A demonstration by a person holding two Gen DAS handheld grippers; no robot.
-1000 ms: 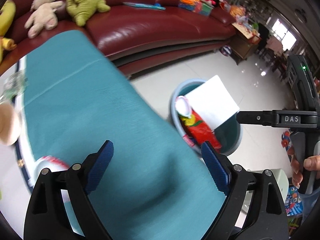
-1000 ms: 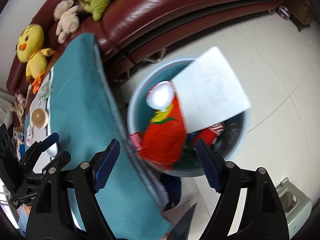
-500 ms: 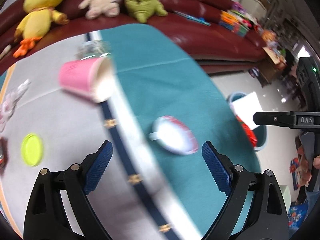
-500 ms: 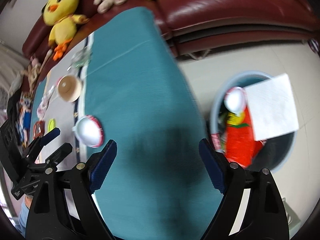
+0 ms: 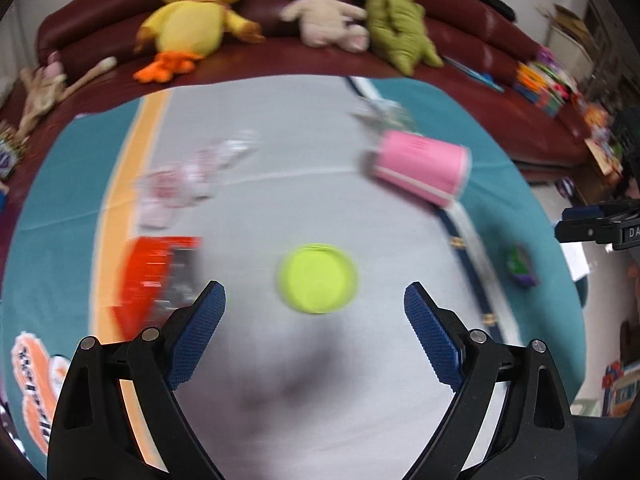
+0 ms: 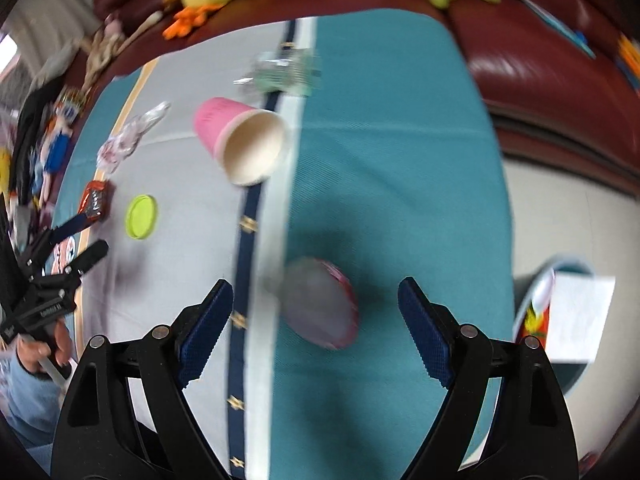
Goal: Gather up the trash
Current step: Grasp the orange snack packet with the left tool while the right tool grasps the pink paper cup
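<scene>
Both views are motion-blurred. The left gripper [image 5: 314,316] hangs over the grey part of the worktop [image 5: 360,400], jaws wide open and holding nothing. A yellow-green lid [image 5: 317,279] lies flat on the cloth just beyond the gap between the fingers, not touching either. Left of the lid sits an orange-red wrapper [image 5: 154,276]; farther off, a crumpled clear wrapper [image 5: 188,178]. Far right, a pink cup [image 5: 422,172] lies on its side, with another clear wrapper [image 5: 384,114] just behind it. A small purple-green scrap [image 5: 522,266] lies on the teal cloth at right.

The right gripper [image 6: 316,318] is over the teal strip, jaws wide open and empty; they have just been opening. A round lid with a red rim [image 6: 320,304] lies on the cloth between and just beyond the fingers, apart from both. The pink cup [image 6: 240,142] is farther off, mouth toward the camera, across the navy stripe [image 6: 248,216]. The yellow-green lid [image 6: 141,211] and orange-red wrapper [image 6: 94,199] lie far left, near the left gripper [image 6: 82,236], which a hand [image 6: 52,346] holds.

A bin [image 6: 560,320] stands on the floor at right, off the worktop, with white paper [image 6: 580,316] and a red packet in it. A sofa [image 5: 480,40] with plush toys runs along the far side.
</scene>
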